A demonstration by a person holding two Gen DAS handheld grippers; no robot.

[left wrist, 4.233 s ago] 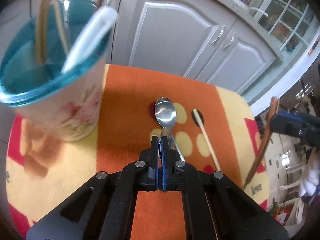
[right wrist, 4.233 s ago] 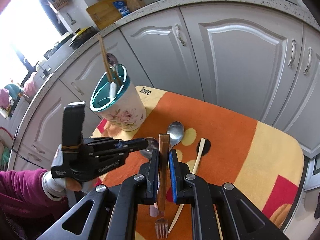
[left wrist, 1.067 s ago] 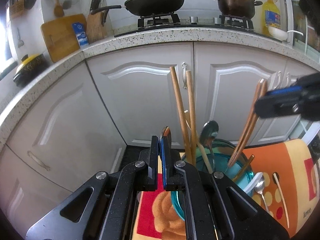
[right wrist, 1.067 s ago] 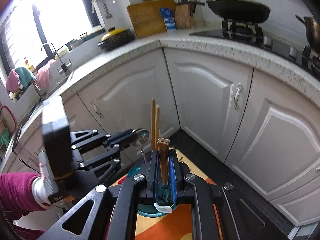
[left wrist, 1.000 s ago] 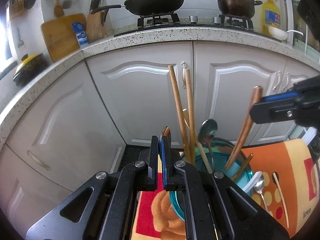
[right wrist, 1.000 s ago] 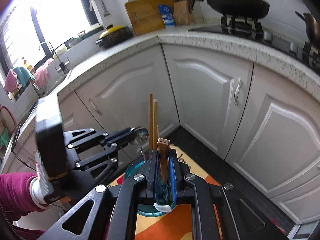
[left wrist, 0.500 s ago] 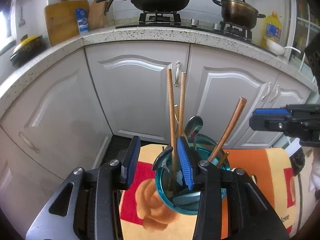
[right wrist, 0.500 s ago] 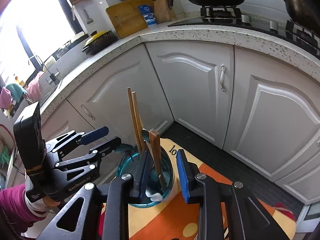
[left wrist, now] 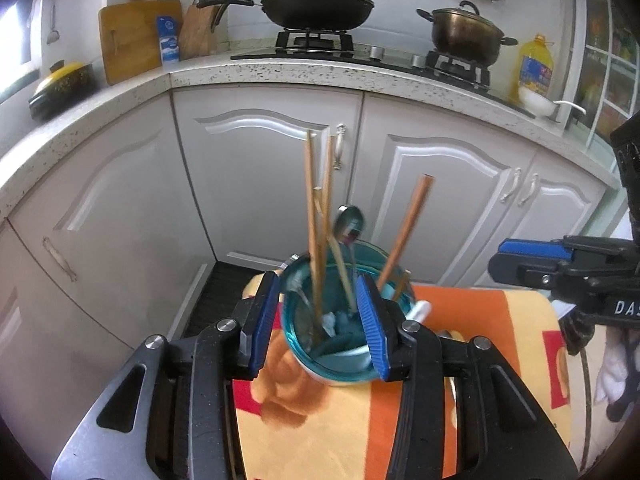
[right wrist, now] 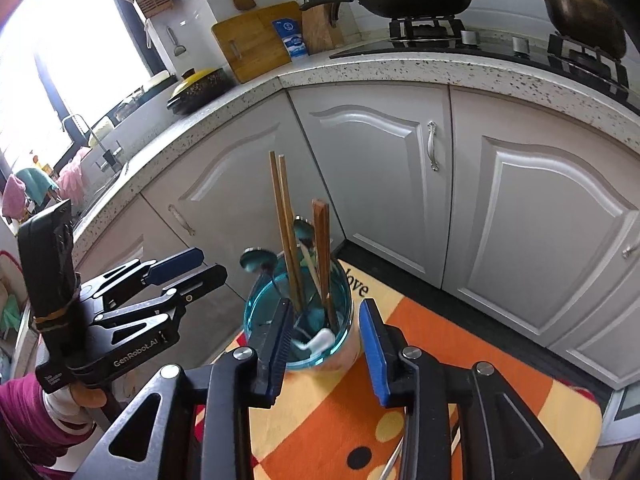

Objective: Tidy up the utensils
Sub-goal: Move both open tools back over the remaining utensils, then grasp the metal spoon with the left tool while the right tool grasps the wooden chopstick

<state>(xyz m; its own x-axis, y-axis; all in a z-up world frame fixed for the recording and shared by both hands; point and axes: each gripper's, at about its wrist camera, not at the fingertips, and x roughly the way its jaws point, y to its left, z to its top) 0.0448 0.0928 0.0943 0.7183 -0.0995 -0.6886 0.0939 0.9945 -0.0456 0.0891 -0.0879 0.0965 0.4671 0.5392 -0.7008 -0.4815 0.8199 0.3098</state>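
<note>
Landmark: teal-rimmed cup standing on the orange and yellow cloth that covers the desk. The cup holds all the visible upright utensils: two long wooden chopsticks side by side, a metal spoon bowl up, a brown wooden-handled utensil leaning toward the right rim, and a white piece lying low at the near rim. In the right wrist view a second metal spoon sticks out over the left rim.

Left claw: jaws wide apart, nothing pinched; the cup shows in the gap beyond the blue pads, pads not pressing on it. Right claw: jaws opening, also gripping nothing; the cup is seen between the pads from above, no contact visible.

In the right wrist view, the left claw sits just left of the cup, carried by a hand in a magenta sleeve. In the left wrist view, the right claw hangs right of the cup, apart from it.

Behind the cup: white cabinet doors, speckled counter with a wok and a pot on the stove.
</note>
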